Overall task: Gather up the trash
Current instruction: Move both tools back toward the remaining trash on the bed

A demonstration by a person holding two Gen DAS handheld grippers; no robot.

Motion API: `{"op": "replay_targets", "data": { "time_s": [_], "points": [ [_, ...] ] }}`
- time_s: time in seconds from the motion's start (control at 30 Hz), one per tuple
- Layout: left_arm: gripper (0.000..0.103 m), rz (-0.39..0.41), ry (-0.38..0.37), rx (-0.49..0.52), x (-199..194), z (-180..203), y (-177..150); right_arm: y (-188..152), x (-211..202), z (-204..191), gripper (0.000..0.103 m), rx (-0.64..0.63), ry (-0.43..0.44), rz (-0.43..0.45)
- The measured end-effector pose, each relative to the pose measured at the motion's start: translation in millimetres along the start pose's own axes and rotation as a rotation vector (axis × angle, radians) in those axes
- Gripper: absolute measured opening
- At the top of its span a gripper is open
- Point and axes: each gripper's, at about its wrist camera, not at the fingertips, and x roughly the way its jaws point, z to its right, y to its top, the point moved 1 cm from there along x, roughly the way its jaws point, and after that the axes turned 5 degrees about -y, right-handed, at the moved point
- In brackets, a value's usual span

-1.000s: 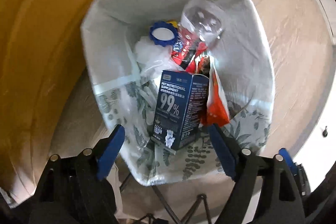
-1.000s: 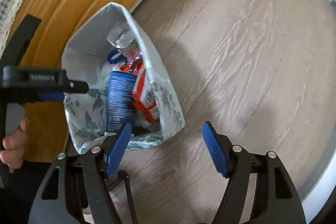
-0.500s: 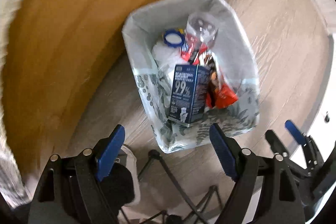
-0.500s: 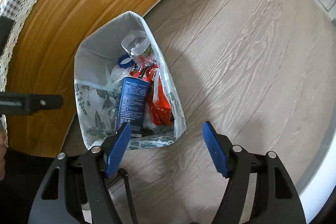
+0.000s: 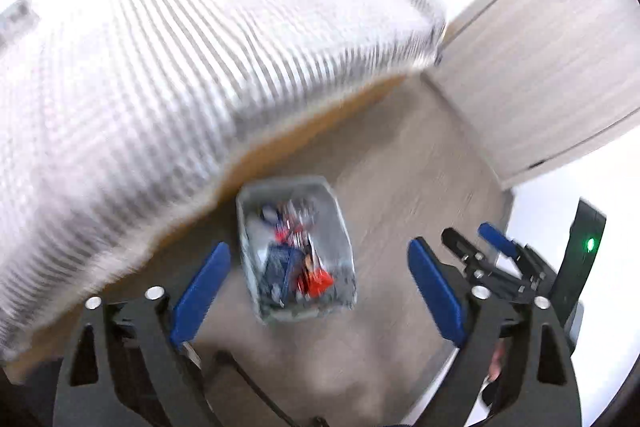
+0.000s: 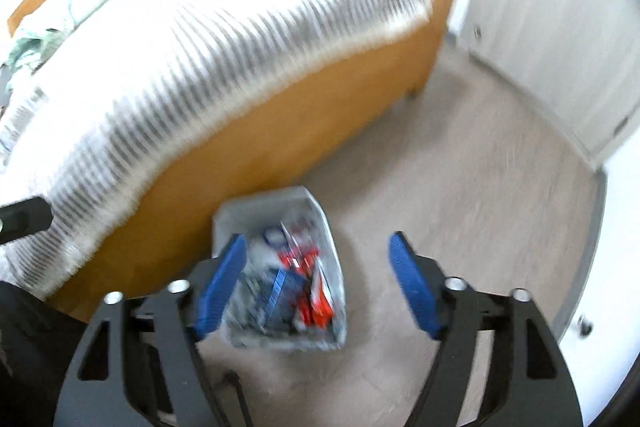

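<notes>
A grey trash bin with a leaf print (image 5: 344, 227) (image 6: 334, 239) stands on the wood floor beside the bed. It holds a dark blue box (image 5: 280, 267) (image 6: 286, 291), red wrappers (image 5: 316, 279) (image 6: 316, 301) and other blurred trash. My left gripper (image 5: 318, 287) hangs high above the bin, its jaws opening wide with nothing between them. My right gripper (image 6: 316, 283) is also well above the bin, jaws opening and empty. The right gripper (image 5: 472, 247) shows in the left wrist view at the right. Both views are blurred by motion.
A bed with a striped cover (image 5: 180, 67) (image 6: 200, 59) and an orange wooden frame (image 6: 280, 131) fills the left side. Pale cabinet doors (image 5: 540, 75) (image 6: 560, 27) stand at the right. A black stand's legs (image 5: 248, 387) lie on the floor below me.
Both grippers have risen far above the bin, which now looks small. The bed top and cabinets have come into view. Both pairs of jaws stand wider than before.
</notes>
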Motion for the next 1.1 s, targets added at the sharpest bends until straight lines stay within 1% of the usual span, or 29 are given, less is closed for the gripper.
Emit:
{"op": "replay_targets", "data": {
  "time_s": [0.07,0.13,0.2,0.27,0.3,0.37,0.5,0.57,0.6,0.67,0.7,0.77,0.8,0.83,0.87,0.93,0.97,1.0,1.1],
  "points": [
    [0.093,0.061,0.025,0.015,-30,-17,1,16,-23,-25,0.077,-0.04,0.027,0.057],
    [0.093,0.12,0.063,0.025,-64,-44,2,28,-42,-56,0.077,-0.087,0.054,0.102],
    [0.093,0.17,0.114,0.023,-91,-73,5,38,-53,-84,0.077,-0.112,0.084,0.132],
    [0.093,0.216,0.179,0.004,-117,-112,7,45,-59,-113,0.077,-0.132,0.121,0.142],
    [0.093,0.227,0.193,-0.007,-125,-126,8,48,-60,-134,0.077,-0.152,0.14,0.145],
    [0.093,0.261,0.206,-0.048,-144,-165,7,52,-59,-166,0.077,-0.191,0.152,0.146],
    [0.093,0.354,0.184,-0.179,-192,-246,6,58,-51,-228,0.077,-0.235,0.188,0.134],
    [0.093,0.402,0.195,-0.227,-214,-273,5,58,-51,-259,0.077,-0.26,0.205,0.133],
    [0.093,0.422,0.199,-0.26,-224,-291,1,59,-50,-282,0.077,-0.28,0.226,0.129],
    [0.093,0.459,0.205,-0.315,-251,-327,-4,59,-49,-310,0.077,-0.305,0.255,0.122],
    [0.093,0.481,0.221,-0.337,-261,-341,-5,57,-49,-335,0.077,-0.332,0.277,0.115],
    [0.093,0.54,0.32,-0.423,-285,-374,-15,53,-51,-367,0.077,-0.372,0.304,0.11],
    [0.093,0.56,0.421,-0.488,-297,-396,-21,50,-51,-398,0.077,-0.405,0.328,0.106],
    [0.093,0.56,0.484,-0.52,-300,-406,-24,47,-51,-417,0.077,-0.428,0.345,0.101],
    [0.093,0.548,0.583,-0.557,-304,-420,-29,41,-50,-445,0.077,-0.467,0.367,0.093],
    [0.093,0.513,0.703,-0.567,-305,-438,-34,33,-47,-488,0.077,-0.52,0.385,0.088],
    [0.093,0.507,0.719,-0.569,-303,-439,-36,29,-45,-508,0.077,-0.543,0.395,0.085],
    [0.093,0.503,0.721,-0.583,-305,-446,-38,23,-41,-537,0.077,-0.567,0.399,0.085],
    [0.093,0.503,0.674,-0.659,-310,-466,-44,16,-35,-590,0.077,-0.579,0.409,0.088]
  ]
}}
